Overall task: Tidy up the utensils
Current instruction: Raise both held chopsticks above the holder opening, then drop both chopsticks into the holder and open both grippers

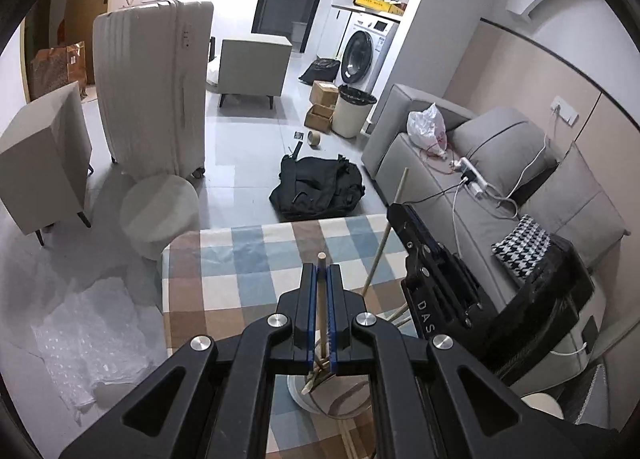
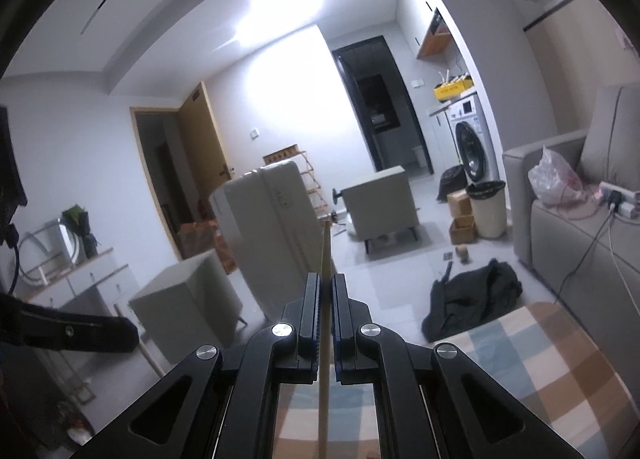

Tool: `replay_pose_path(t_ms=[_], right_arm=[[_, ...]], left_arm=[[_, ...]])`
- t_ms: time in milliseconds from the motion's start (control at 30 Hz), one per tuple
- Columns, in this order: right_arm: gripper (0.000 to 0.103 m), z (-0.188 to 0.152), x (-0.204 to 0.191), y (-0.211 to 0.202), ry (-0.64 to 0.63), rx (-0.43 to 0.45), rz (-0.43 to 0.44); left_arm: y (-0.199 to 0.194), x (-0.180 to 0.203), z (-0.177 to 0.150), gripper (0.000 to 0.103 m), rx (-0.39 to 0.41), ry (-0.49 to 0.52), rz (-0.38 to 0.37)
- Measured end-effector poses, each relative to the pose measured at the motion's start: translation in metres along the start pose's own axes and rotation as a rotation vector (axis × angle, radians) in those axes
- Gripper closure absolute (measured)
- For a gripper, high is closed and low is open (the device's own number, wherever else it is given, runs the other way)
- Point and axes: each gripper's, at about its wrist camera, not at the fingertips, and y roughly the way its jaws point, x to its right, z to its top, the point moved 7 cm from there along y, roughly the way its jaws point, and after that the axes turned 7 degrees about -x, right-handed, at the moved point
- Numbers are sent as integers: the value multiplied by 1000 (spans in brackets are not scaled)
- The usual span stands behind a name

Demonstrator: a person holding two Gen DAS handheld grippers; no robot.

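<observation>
- Two black handheld grippers w/ blue pads, each pinching one thin wooden chopstick, above a table w/ a checked cloth [image 1: 224, 259] in blue, tan and white.
- Left gripper [image 1: 321, 271]: fingers pressed together on a chopstick [image 1: 320, 301]; its blunt tip pokes out just past the fingertips, the stick runs back between the pads toward the camera.
- Under that gripper, near edge of the left view: a white round container [image 1: 316, 405] on the cloth, w/ more wooden sticks [image 1: 314, 377] leaning inside it.
- Right gripper [image 2: 325, 283]: fingers closed on a second chopstick [image 2: 325, 247], which sticks out well beyond the fingertips, pointing up and away toward the room.
- In the left view the right gripper shows as a black body at right [image 1: 436, 271], just beside the left one; its chopstick [image 1: 384, 235] slants up past the table's far edge.
- Room beyond, far from the table: cream hard-shell suitcase [image 1: 154, 87] standing upright at left, round pale stool [image 1: 160, 211] near the table's left corner, black bag [image 1: 316, 189] on the floor, grey sofa [image 1: 492, 195] at right w/ a power strip and cables on it.
- Farther back: washing machine [image 1: 366, 47], pale bin w/ black liner [image 1: 354, 109], cardboard boxes beside it.
- Bubble wrap [image 1: 88, 339] lies on the floor left of the table.
</observation>
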Motion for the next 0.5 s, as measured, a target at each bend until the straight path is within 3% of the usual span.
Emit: replay_pose_path(t_ms=[300,500], right_arm=[[98,-25,0,-12,-80,-46,11],[99,-45,-1,-25,-154,-123,39]], left_arm=[[9,-1,-11,103,-35,6,7],[20,7,-23,103,-73,38,20]])
